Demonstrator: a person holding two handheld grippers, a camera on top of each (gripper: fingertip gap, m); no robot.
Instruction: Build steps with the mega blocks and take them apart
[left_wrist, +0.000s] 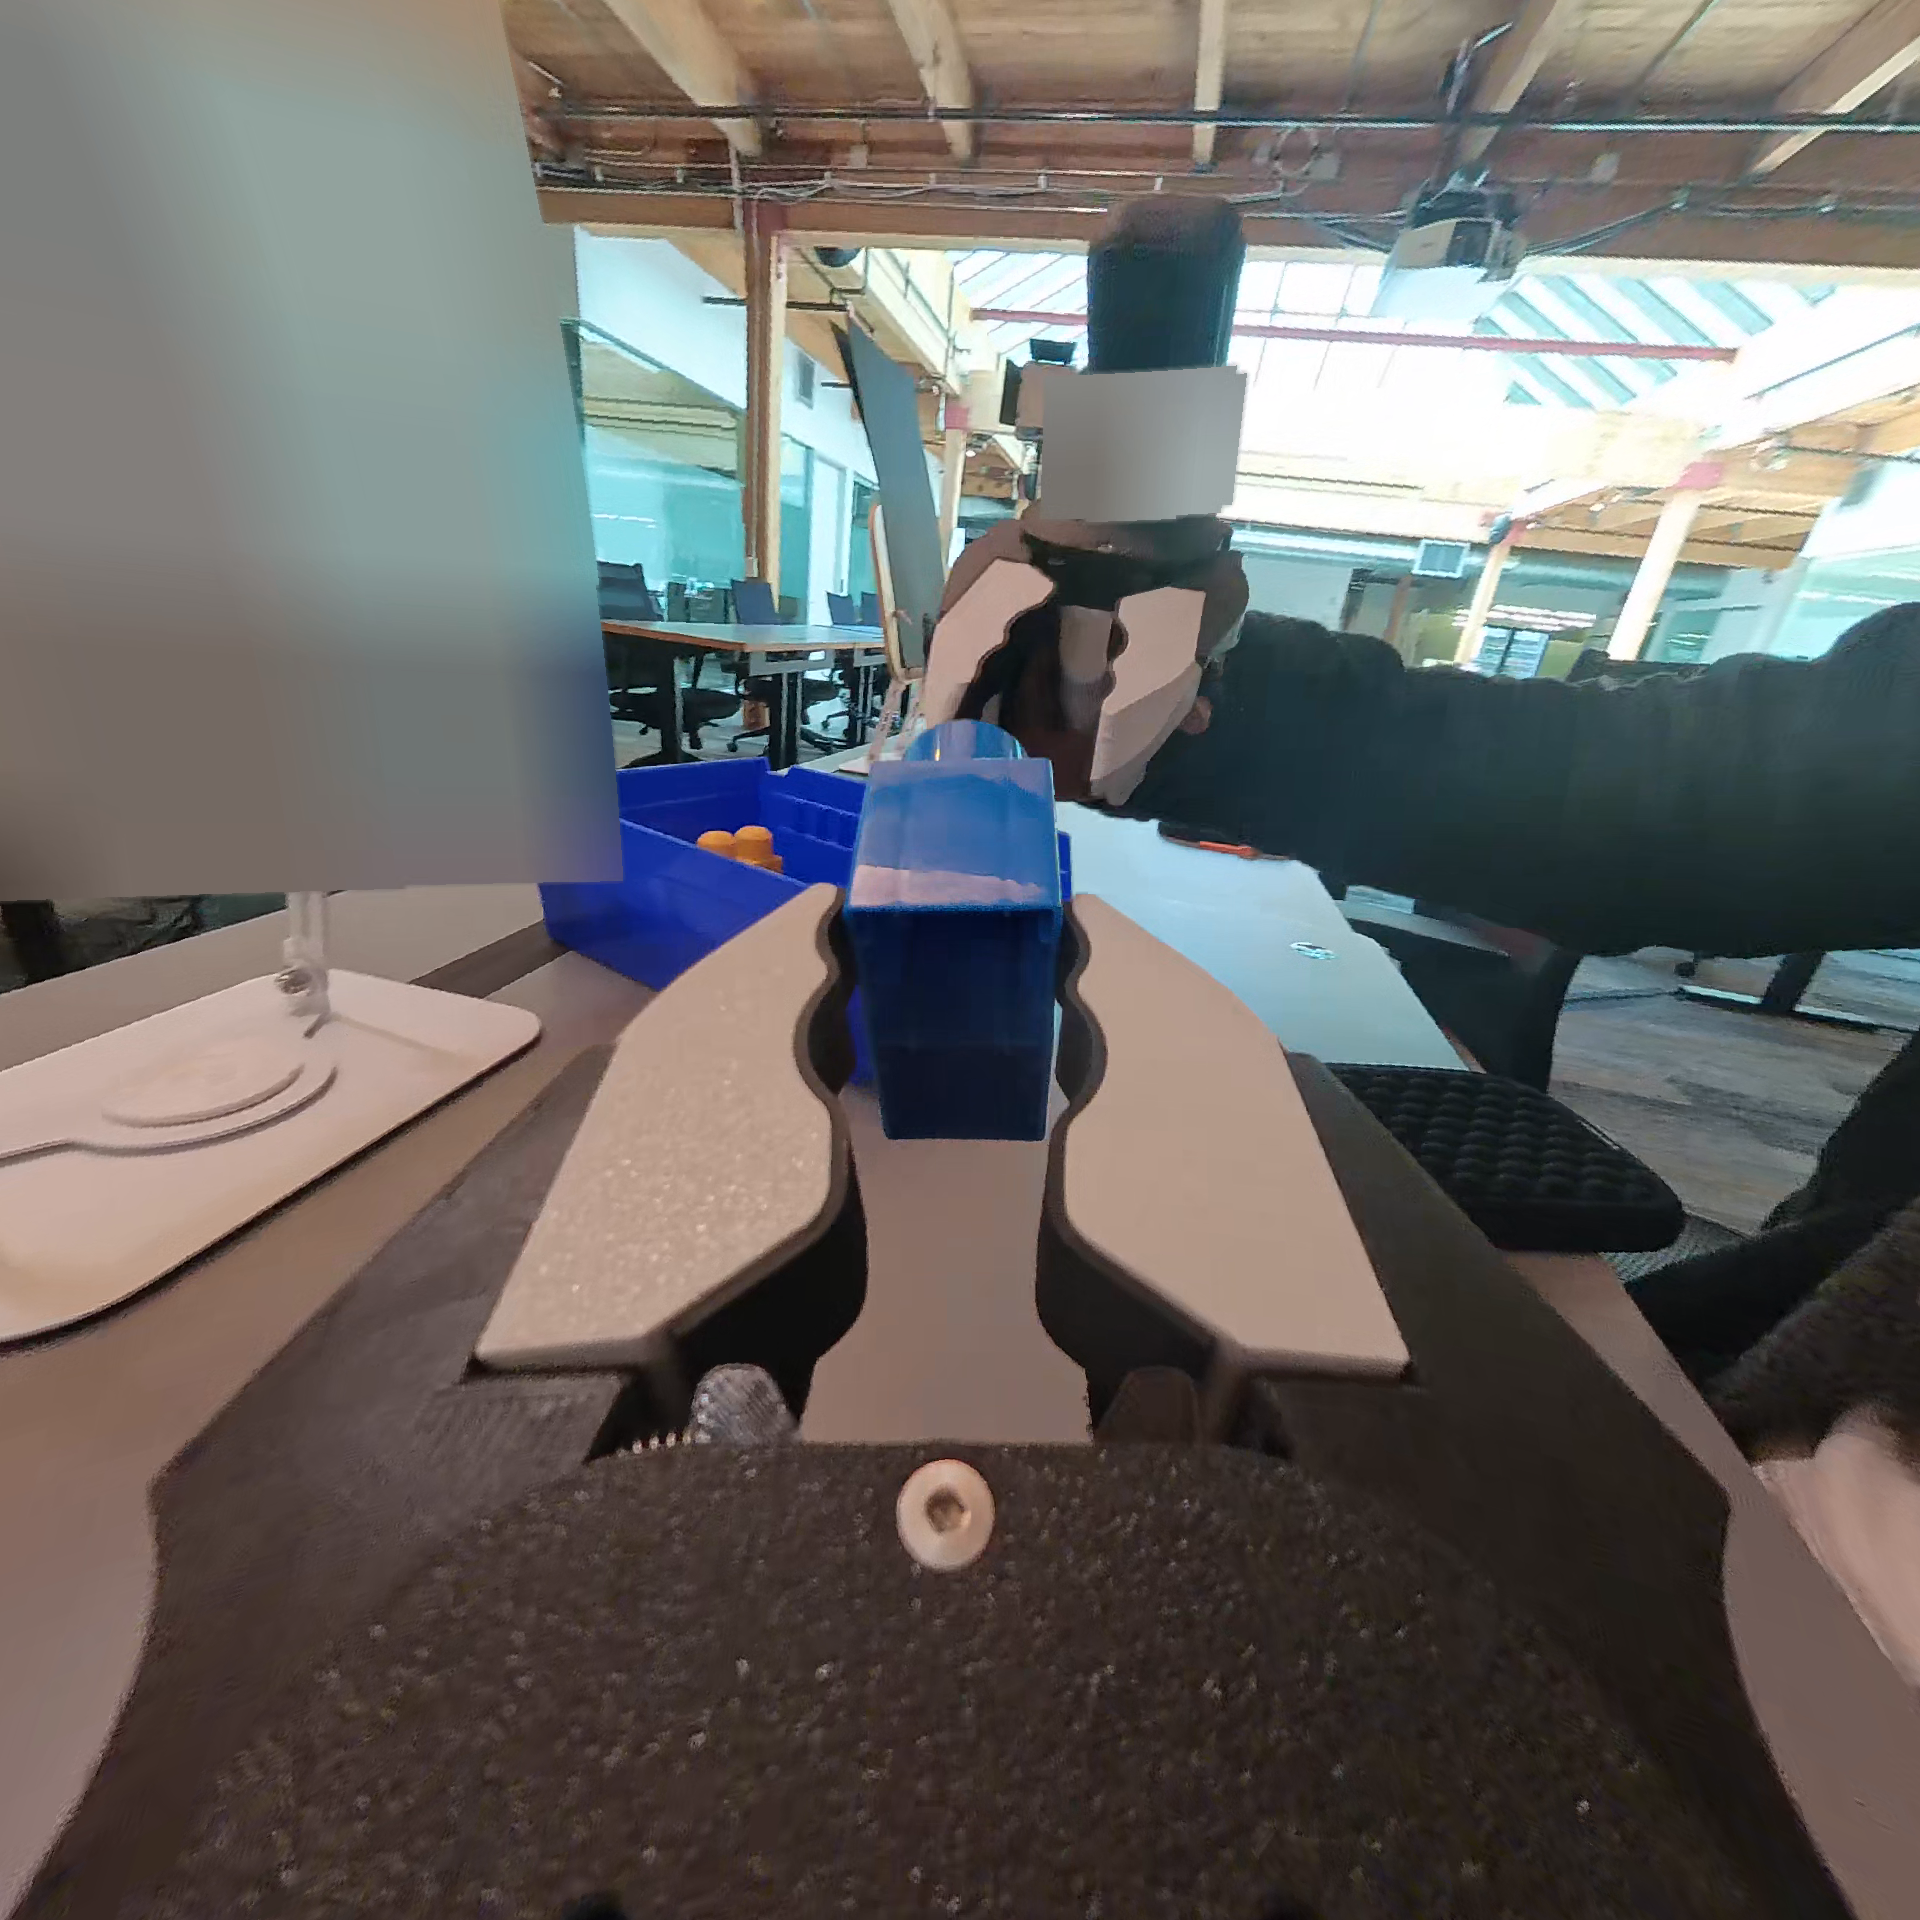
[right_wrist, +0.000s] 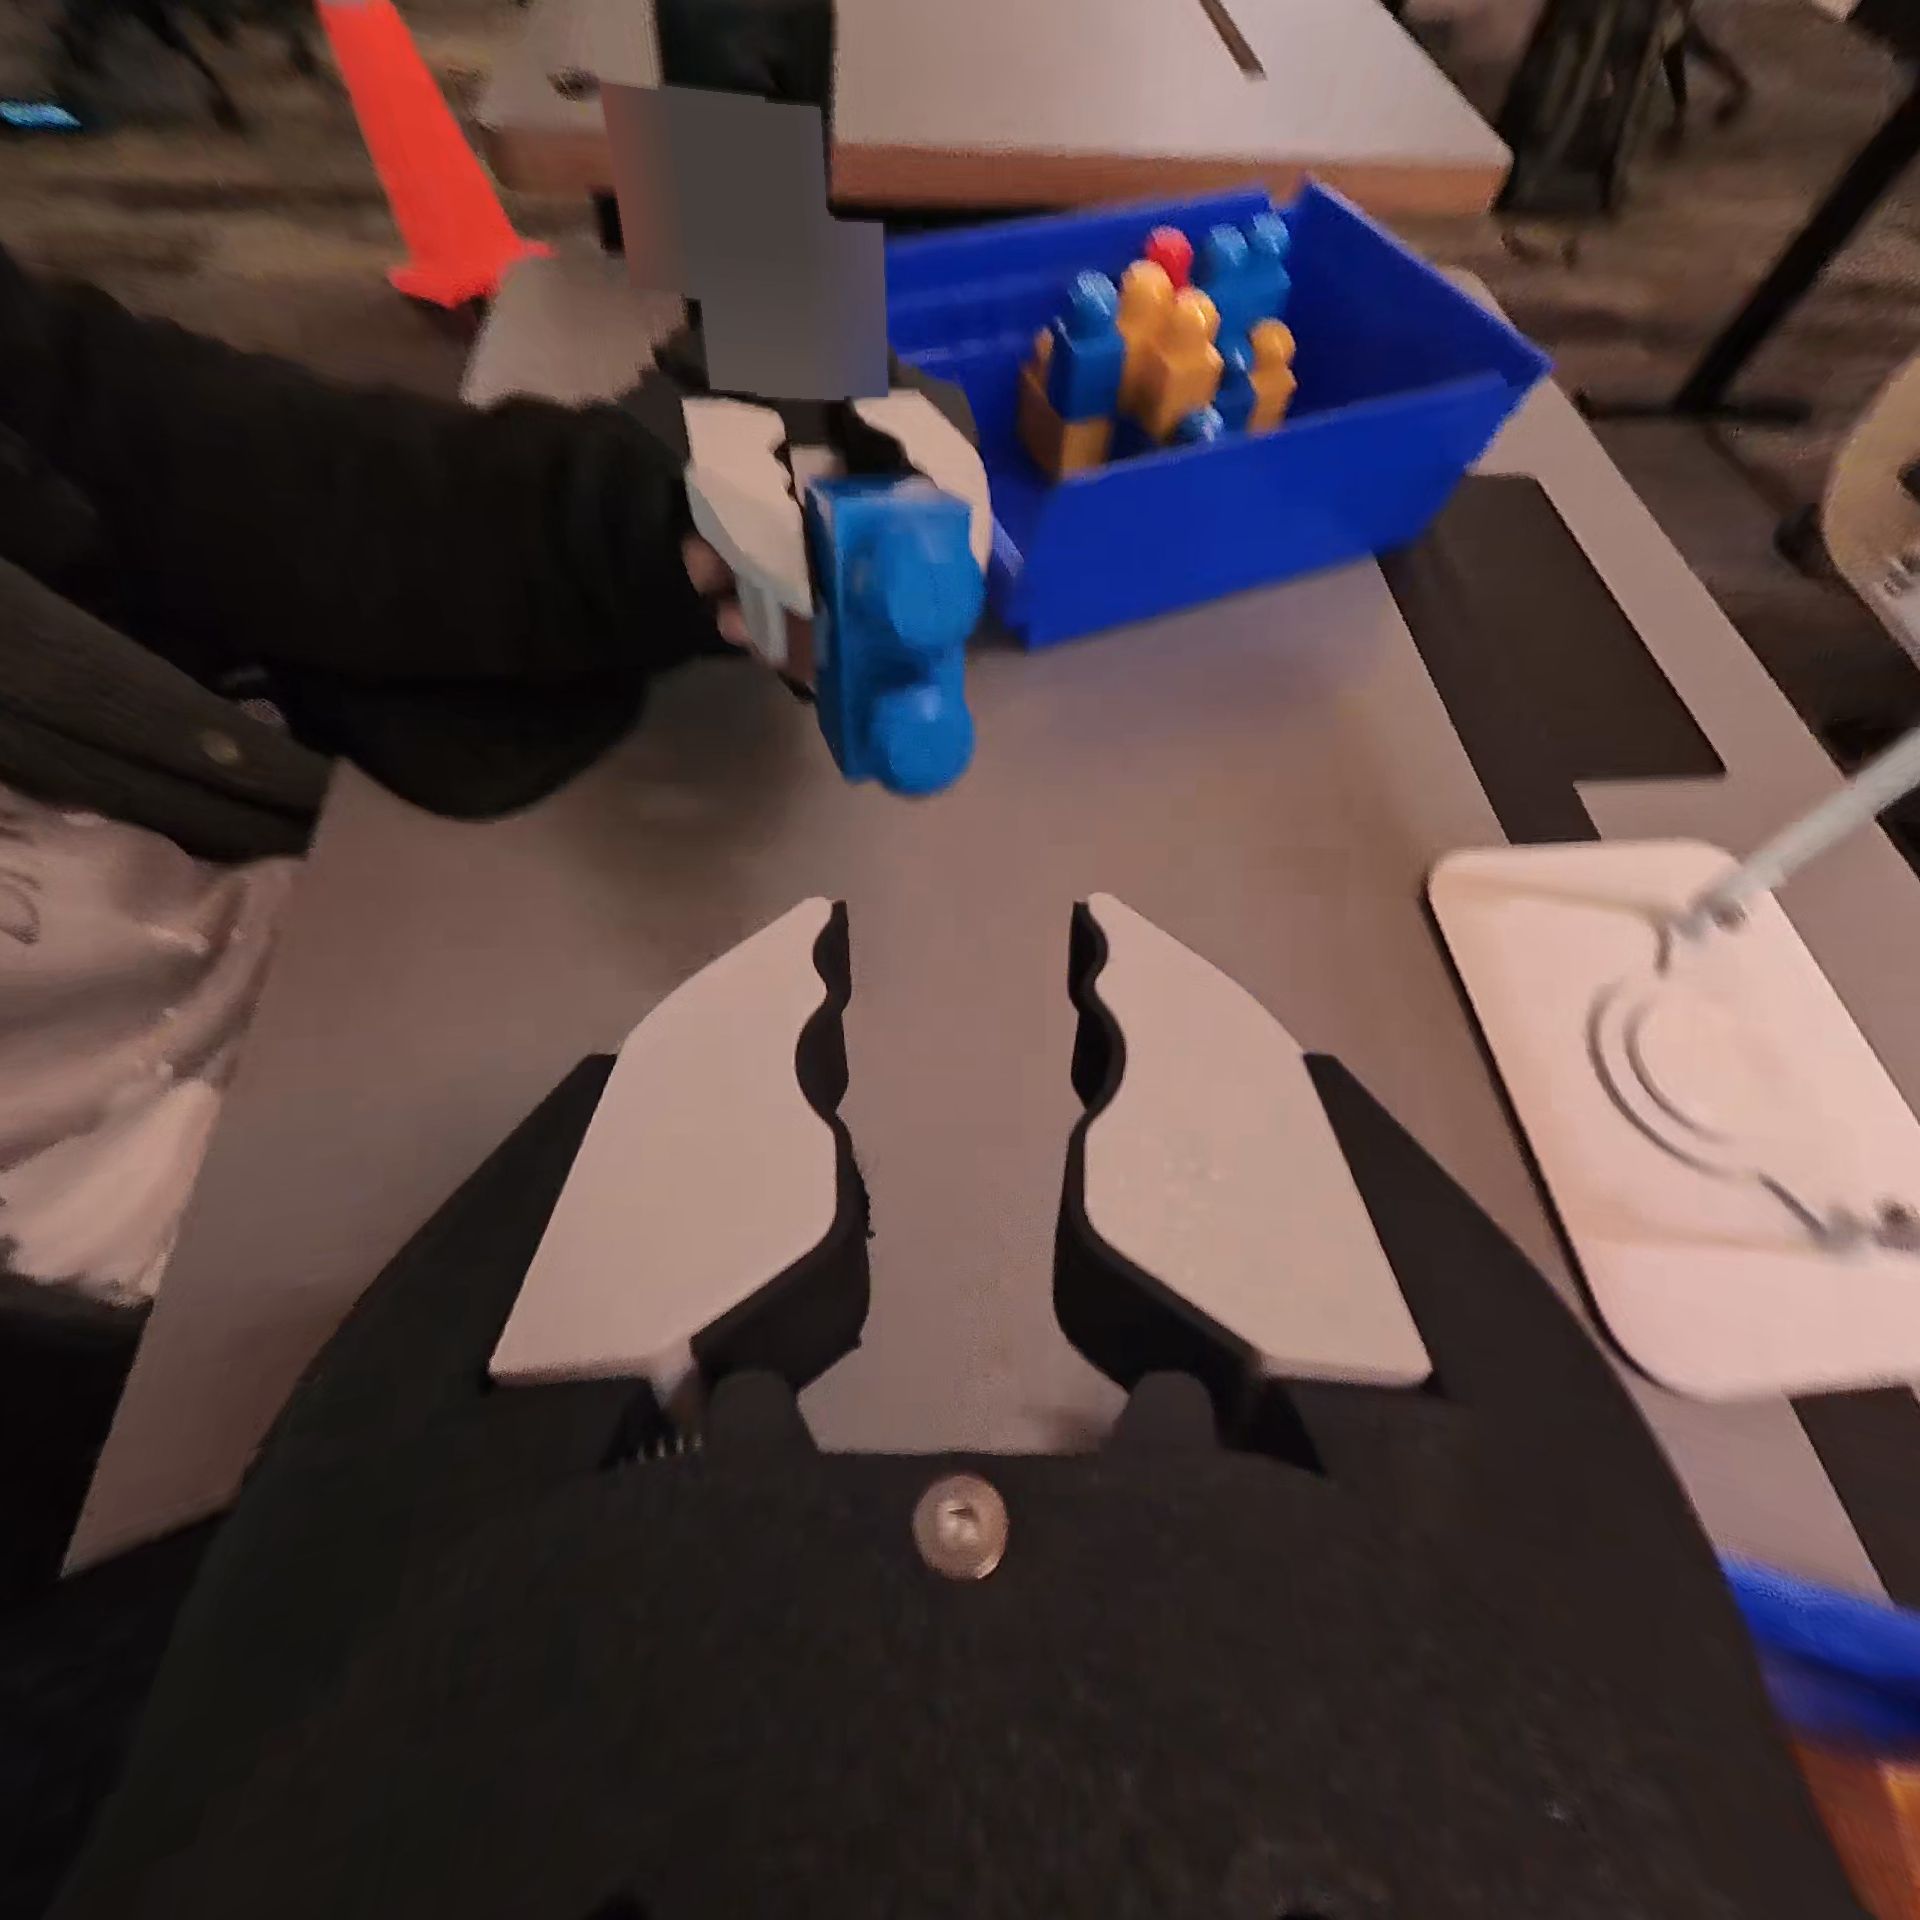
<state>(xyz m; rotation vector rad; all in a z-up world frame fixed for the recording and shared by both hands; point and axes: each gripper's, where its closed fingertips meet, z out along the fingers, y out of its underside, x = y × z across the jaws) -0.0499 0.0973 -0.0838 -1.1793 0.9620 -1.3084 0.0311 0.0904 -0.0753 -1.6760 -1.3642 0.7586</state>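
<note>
Grey bench (right_wrist: 1195, 831) is seen bare of any steps, so building is judged barely begun: most mega blocks (right_wrist: 1174, 343) are kept in the blue bin (right_wrist: 1247, 551) at its far edge. One blue block (left_wrist: 951, 977) is pinched by the left gripper (left_wrist: 951, 997) above the bench, its long axis running along the fingers, studs turned toward the right gripper (right_wrist: 958, 997), which is held spread and empty.

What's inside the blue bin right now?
The blue bin holds a pile of blue, yellow and red blocks, studs up. The front wall hides the lower layers, so the count is unclear.
</note>
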